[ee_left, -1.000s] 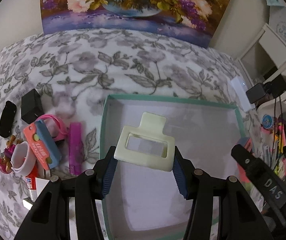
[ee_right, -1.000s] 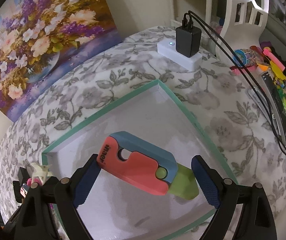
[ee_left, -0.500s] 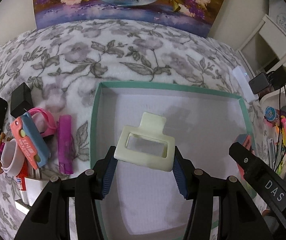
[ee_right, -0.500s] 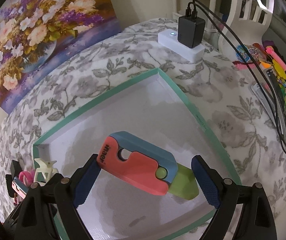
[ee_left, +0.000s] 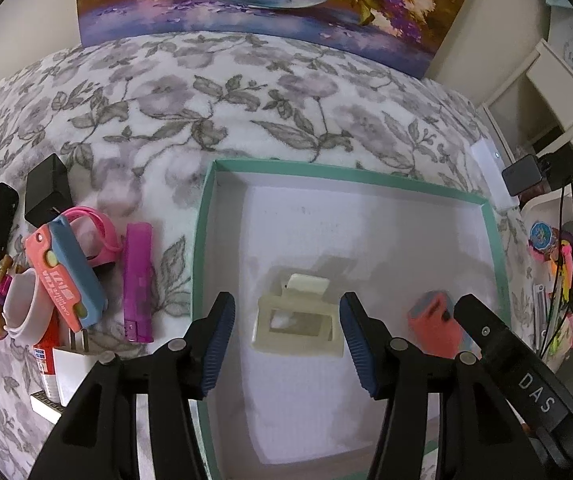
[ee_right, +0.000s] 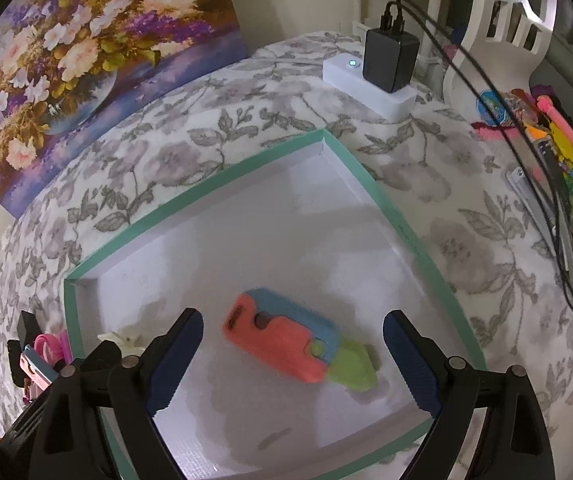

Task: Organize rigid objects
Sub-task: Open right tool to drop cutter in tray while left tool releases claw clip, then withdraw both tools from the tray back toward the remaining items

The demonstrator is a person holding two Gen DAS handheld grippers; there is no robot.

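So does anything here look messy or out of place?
Only the pile left of the box: a pink-and-blue toy knife, pink strap, white plug and other bits lie heaped on one another. Inside the box, nothing looks spilled or broken.

Left black plastic two-finger gripper [ee_left: 286, 336]: ribbed blue pads [ee_left: 217, 344] at 9 and 3 o'clock, round silver pivot screws [ee_left: 174, 345]. Right black plastic two-finger gripper [ee_right: 292, 360]: matching ribbed blue pads [ee_right: 174, 364]; white "DAS" lettering [ee_left: 536, 392] on its body.
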